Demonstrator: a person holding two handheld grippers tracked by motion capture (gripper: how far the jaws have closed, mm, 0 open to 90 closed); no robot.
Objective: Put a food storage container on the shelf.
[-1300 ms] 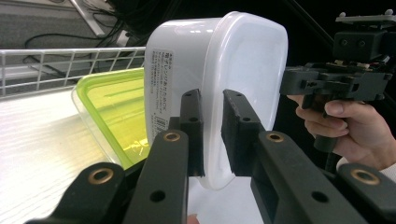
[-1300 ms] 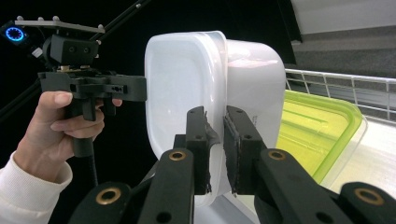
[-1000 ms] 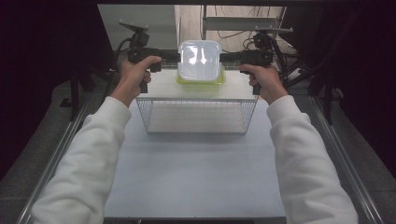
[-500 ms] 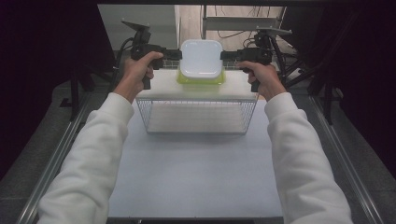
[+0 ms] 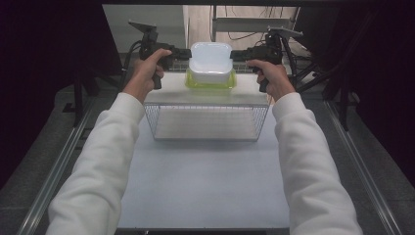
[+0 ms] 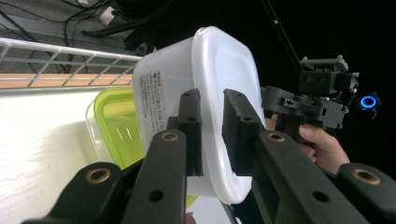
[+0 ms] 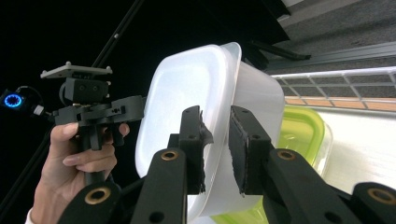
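Step in hand: two-handed carry of the white container (image 5: 210, 62); it hangs tilted just above the green-lidded container (image 5: 210, 82), looks like a stacking or lowering step.
Left gripper (image 5: 185, 53): jaws pinch the white container's rim at its left side; in the left gripper view the rim sits between the pads, so I read it as gripped.
Right gripper (image 5: 237, 55): jaws straddle the rim at the right side and have just been opening; in the right gripper view the rim (image 7: 219, 135) lies between the pads with some slack, so the hold looks loose or letting go.
Where it is: at the far edge of the desk (image 5: 205, 186), over the top of the wire shelf (image 5: 206, 122), about midway between that shelf's left and right corners.
Next move, my guess: level the white container, settle it squarely on the green lid, then free both sides together so it does not tip.
Risk: one-sided release may let it slide off.
Count: white containers, one; green-lidded containers, one; wire shelves, one; grippers, two; hands, two.
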